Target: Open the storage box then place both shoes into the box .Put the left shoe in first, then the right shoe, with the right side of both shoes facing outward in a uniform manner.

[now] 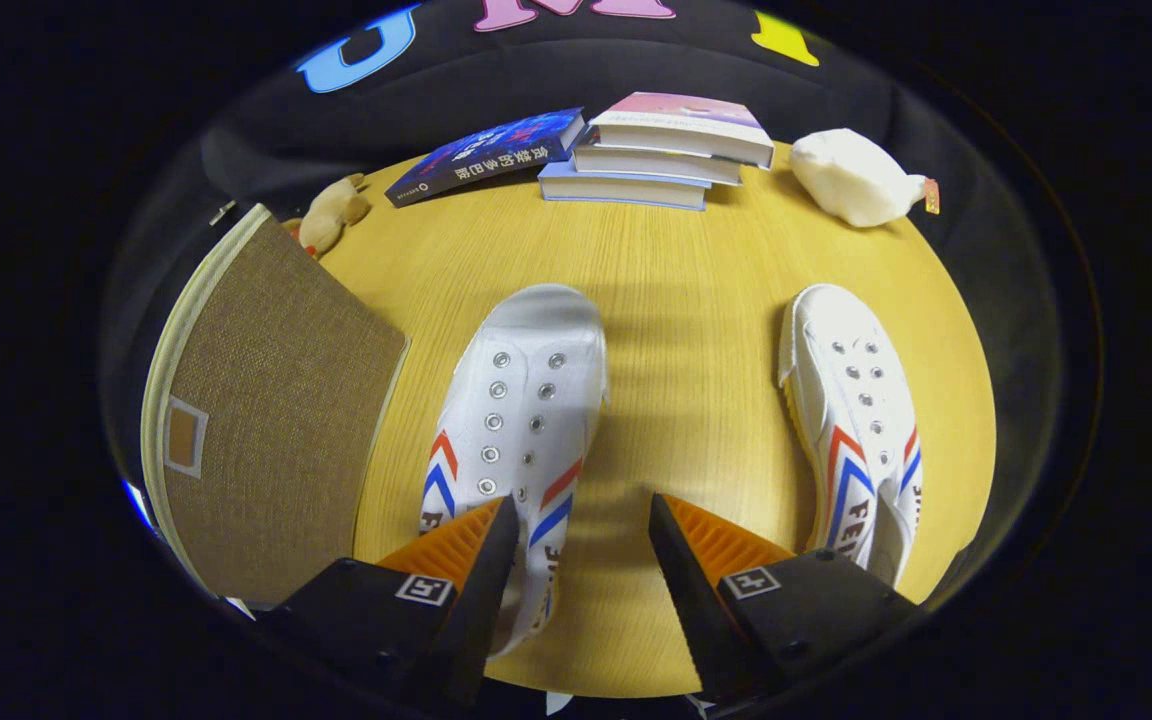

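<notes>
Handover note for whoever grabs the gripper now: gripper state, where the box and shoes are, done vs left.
Gripper: open, holding nothing, fingers spread above the table.
Storage box: brown fabric, beside the left finger, lid looks shut.
Shoes: both on the table, toes pointing away. One shoe is just ahead of the left finger, which overlaps its heel end; the other shoe lies out past the right finger.
Done: nothing that shows.
Left: open the box, place the left shoe, then the right, right sides facing outward.
</notes>
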Available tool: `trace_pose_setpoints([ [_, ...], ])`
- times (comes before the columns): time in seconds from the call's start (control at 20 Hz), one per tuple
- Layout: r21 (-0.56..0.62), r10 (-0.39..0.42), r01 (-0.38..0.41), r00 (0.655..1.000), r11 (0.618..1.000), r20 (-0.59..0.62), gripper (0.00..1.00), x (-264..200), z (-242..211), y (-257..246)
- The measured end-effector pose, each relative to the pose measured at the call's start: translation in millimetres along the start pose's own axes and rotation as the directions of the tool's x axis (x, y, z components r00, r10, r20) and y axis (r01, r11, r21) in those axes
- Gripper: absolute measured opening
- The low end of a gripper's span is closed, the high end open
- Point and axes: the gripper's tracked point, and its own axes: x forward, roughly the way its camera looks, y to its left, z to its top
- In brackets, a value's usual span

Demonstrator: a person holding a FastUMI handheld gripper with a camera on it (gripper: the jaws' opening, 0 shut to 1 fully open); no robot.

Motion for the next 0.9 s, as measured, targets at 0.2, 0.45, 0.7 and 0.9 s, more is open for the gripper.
trace_pose_setpoints([
  [0.2, 0.018, 0.077, -0.077, 0.997, 0.997, 0.005, 0.5, 2, -1, 15],
  [0.45, 0.095, 0.088, -0.086, 0.996, 0.992, -0.012, 0.22, 1, -1, 15],
  [0.7, 0.193, 0.114, -0.11, 0.993, 0.975, -0.01, 0.06, -4, 2, 15],
  [0.9, 0.263, 0.089, -0.096, 0.995, 0.96, 0.041, 0.05, -27, 15, 18],
])
